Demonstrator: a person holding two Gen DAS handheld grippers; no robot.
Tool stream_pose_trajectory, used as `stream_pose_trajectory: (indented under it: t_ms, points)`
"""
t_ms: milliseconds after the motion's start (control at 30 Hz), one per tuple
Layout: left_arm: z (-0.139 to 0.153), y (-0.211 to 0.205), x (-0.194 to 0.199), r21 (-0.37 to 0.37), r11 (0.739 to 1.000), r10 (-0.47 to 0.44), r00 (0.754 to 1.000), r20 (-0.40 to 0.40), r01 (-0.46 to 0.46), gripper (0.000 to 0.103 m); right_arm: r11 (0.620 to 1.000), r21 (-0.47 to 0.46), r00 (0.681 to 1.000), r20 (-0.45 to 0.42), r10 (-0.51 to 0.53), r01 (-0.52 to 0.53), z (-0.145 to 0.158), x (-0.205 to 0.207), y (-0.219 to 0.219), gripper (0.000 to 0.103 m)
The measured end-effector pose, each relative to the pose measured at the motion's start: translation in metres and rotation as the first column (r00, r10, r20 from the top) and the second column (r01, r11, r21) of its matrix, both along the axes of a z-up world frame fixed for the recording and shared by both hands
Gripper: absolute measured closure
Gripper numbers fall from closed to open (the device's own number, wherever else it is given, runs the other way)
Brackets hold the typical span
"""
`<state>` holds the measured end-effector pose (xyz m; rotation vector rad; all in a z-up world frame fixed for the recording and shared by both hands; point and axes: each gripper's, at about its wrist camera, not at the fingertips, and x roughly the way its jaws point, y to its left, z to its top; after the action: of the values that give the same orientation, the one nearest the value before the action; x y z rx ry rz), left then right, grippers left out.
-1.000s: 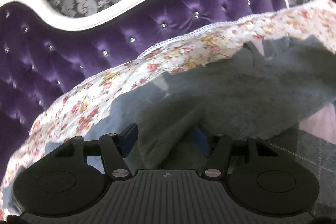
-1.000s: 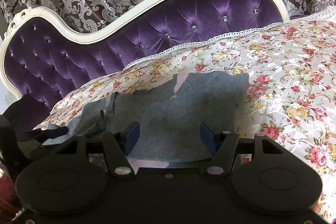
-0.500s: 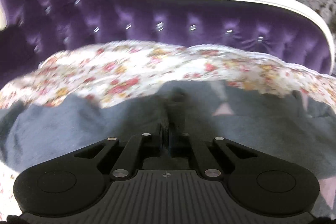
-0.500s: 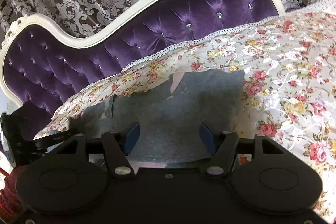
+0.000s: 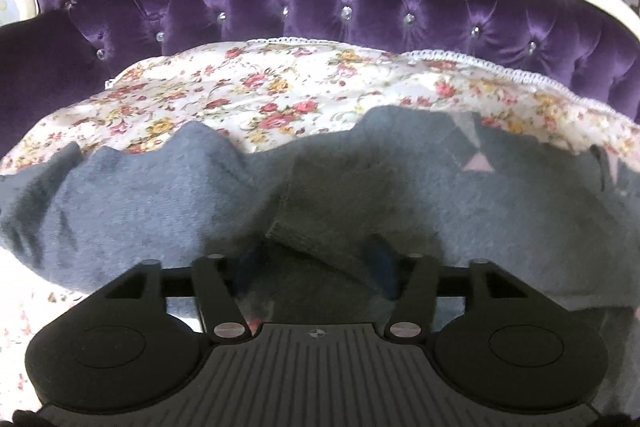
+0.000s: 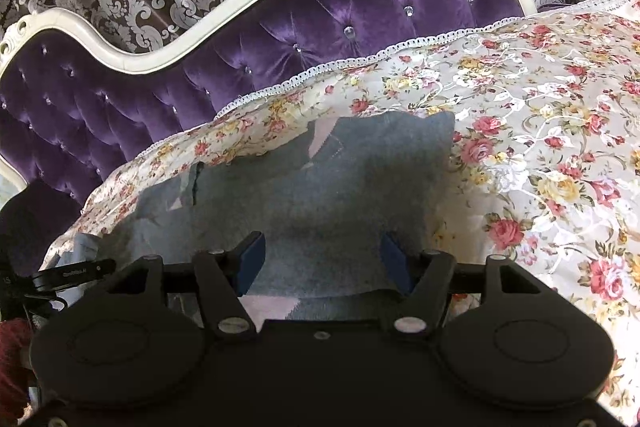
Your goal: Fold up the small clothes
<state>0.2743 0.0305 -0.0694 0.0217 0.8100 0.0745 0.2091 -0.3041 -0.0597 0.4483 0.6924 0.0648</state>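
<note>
Garment: one grey knit piece (image 5: 400, 195) across the frame's middle, lying on one floral cover (image 5: 248, 95); small pink patches show
Left gripper (image 5: 316, 263): jaws just reopened, spread; a fold of knit lies between them, seemingly unpinched
Right gripper (image 6: 324, 259): jaws just widened, spread over the grey cloth
Sofa back: one purple tufted backrest (image 6: 320, 27), upper frame

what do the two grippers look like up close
Both are matte black, with two round discs flanking angled finger arms held by silver screws. The left gripper has a ribbed grey centre plate with a small crosshair mark; the right gripper has a smooth black plate and blue pads.
</note>
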Motion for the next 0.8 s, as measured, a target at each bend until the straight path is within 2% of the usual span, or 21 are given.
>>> stream_pose_trajectory:
  t_ms: [33, 133, 233, 367, 433, 633, 800]
  points:
    - [0.000, 0.000, -0.002, 0.009, 1.000, -0.001, 1.000, 0.002, 0.001, 0.040, 1.000, -0.002, 1.000, -0.002, 0.003, -0.003, 0.000, 0.000, 0.001, 0.025]
    - [-0.002, -0.001, -0.005, 0.045, 0.999, 0.002, 1.000, 0.005, -0.002, 0.031, 1.000, -0.025, 1.000, -0.015, 0.007, -0.007, -0.001, 0.000, 0.003, 0.024]
    - [-0.002, -0.004, -0.006, 0.078, 0.997, 0.006, 1.000, 0.008, -0.006, 0.026, 0.998, -0.064, 0.999, -0.033, 0.007, -0.009, -0.003, 0.001, 0.007, 0.021]
    - [-0.004, -0.005, -0.007, 0.095, 0.995, 0.010, 1.000, 0.019, -0.012, 0.024, 0.995, -0.099, 0.998, -0.060, 0.014, -0.020, -0.007, 0.003, 0.011, 0.019]
    - [-0.005, -0.005, -0.009, 0.098, 0.995, 0.007, 1.000, 0.028, -0.010, 0.024, 0.992, -0.125, 0.997, -0.070, 0.025, -0.033, -0.007, 0.004, 0.015, 0.011]
    - [-0.008, -0.010, -0.013, 0.143, 0.990, -0.022, 0.998, 0.061, 0.013, 0.021, 0.970, -0.230, 0.994, -0.101, 0.050, -0.072, -0.013, 0.007, 0.032, 0.003]
    - [-0.011, -0.007, -0.014, 0.136, 0.991, -0.013, 0.997, 0.080, 0.002, 0.015, 0.952, -0.294, 0.992, -0.114, 0.054, -0.086, -0.018, 0.008, 0.042, 0.001]
